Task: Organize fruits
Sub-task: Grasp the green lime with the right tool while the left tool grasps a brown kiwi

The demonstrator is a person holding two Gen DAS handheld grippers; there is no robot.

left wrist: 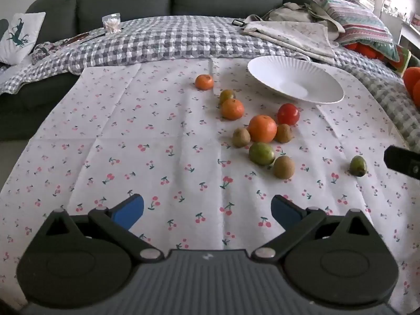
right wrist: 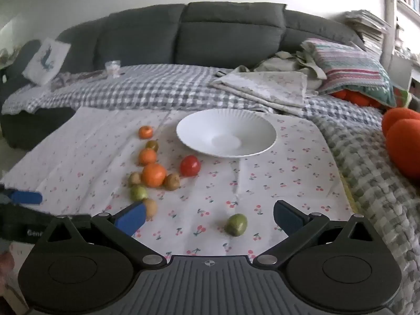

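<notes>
Several fruits lie loose on a cherry-print cloth (left wrist: 157, 136): oranges (left wrist: 262, 128), a red tomato (left wrist: 288, 114), brown kiwis (left wrist: 283, 167) and green fruits (left wrist: 261, 153). One green fruit (right wrist: 236, 224) lies apart, just ahead of my right gripper (right wrist: 208, 216), which is open and empty. An empty white bowl (left wrist: 315, 97) (right wrist: 262, 123) stands behind the fruits. My left gripper (left wrist: 207, 210) is open and empty, hovering over bare cloth in front of the cluster. The lone green fruit also shows in the left wrist view (left wrist: 358, 166).
A grey checked blanket (right wrist: 147, 89) covers the sofa seat behind the cloth. Folded fabrics and a striped pillow (right wrist: 351, 68) lie at the back right. Orange plush shapes (right wrist: 404, 141) sit at the right edge. The left gripper's finger (right wrist: 26, 197) shows at far left.
</notes>
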